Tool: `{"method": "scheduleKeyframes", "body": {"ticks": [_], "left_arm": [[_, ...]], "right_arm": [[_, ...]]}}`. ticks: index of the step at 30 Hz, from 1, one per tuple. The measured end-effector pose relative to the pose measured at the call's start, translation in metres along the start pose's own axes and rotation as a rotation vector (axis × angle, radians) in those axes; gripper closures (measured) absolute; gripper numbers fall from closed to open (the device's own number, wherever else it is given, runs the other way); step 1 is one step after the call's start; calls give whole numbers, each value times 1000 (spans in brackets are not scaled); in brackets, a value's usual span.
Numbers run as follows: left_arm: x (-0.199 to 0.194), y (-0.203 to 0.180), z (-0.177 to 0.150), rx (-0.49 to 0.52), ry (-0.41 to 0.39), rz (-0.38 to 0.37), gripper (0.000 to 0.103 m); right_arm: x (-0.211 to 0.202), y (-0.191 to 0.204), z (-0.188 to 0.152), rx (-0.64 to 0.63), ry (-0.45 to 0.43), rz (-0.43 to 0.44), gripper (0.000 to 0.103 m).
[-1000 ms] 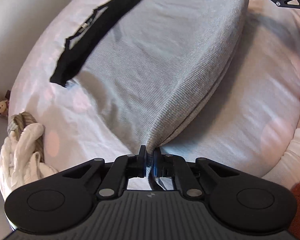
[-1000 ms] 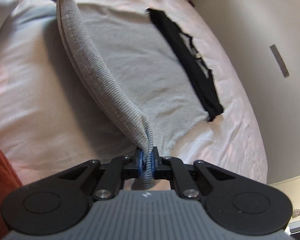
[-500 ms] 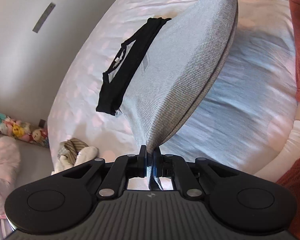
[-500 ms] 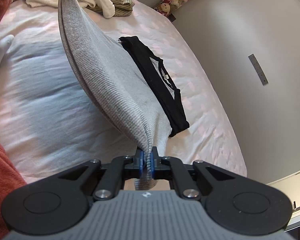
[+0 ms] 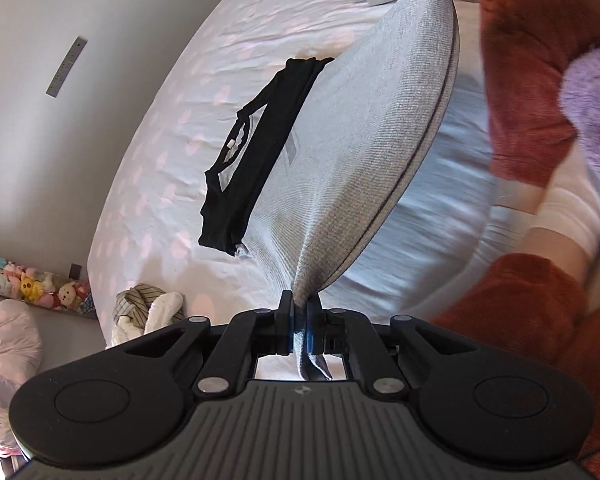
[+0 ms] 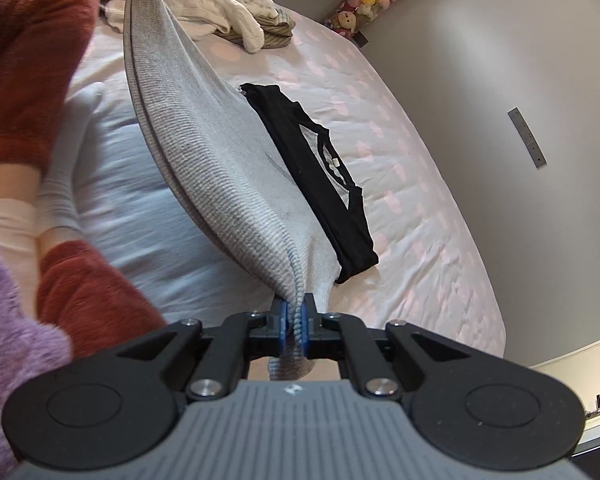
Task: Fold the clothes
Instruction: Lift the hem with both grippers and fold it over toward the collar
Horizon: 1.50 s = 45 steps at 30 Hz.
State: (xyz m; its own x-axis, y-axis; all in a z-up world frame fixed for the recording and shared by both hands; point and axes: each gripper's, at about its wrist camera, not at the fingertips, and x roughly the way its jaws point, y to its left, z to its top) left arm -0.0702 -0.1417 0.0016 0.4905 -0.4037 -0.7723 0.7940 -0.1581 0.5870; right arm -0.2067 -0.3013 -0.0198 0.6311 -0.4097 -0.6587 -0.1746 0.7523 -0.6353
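The grey ribbed knit shirt with black trim [image 5: 364,148] is hanging taut above the white bed with pale pink cloud print [image 5: 172,168], its black end trailing on the sheet. The left gripper [image 5: 299,330] is clamping one corner between closed blue pads, and the right gripper [image 6: 294,330] is pinching the opposite corner. A heap of white and striped clothes [image 6: 228,20] is lying on the bed beyond the shirt.

- Garment [image 5: 364,152] strung between left gripper [image 5: 300,320] and right gripper [image 6: 294,320], 1 corner pinched in each, lifted above bed [image 5: 172,184].
- Far edge of garment resting on bed, dark shirt [image 5: 256,152] touching it on the wall side.
- Heap of clothes [image 6: 220,20] at bed's end, beyond left gripper.
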Motion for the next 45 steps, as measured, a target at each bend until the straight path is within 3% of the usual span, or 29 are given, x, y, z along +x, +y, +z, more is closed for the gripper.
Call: {"method": "scheduleKeyframes", "body": {"ticks": [10, 14, 26, 33, 41, 45], "left_arm": [[-57, -25, -11, 0, -29, -79, 100], [-71, -32, -12, 18, -33, -78, 100], [-52, -21, -1, 82, -12, -17, 100], [-14, 27, 16, 47, -12, -10, 99], [50, 85, 42, 3, 2, -18, 99], [94, 107, 53, -17, 35, -59, 99]], "right_arm": [[-63, 27, -15, 5, 9, 24, 95], [-78, 30, -17, 22, 3, 25, 95], [-66, 9, -10, 25, -28, -12, 95], [-26, -28, 7, 40, -34, 5, 95], [52, -76, 29, 83, -10, 26, 95], [101, -95, 38, 91, 15, 54, 95]]}}
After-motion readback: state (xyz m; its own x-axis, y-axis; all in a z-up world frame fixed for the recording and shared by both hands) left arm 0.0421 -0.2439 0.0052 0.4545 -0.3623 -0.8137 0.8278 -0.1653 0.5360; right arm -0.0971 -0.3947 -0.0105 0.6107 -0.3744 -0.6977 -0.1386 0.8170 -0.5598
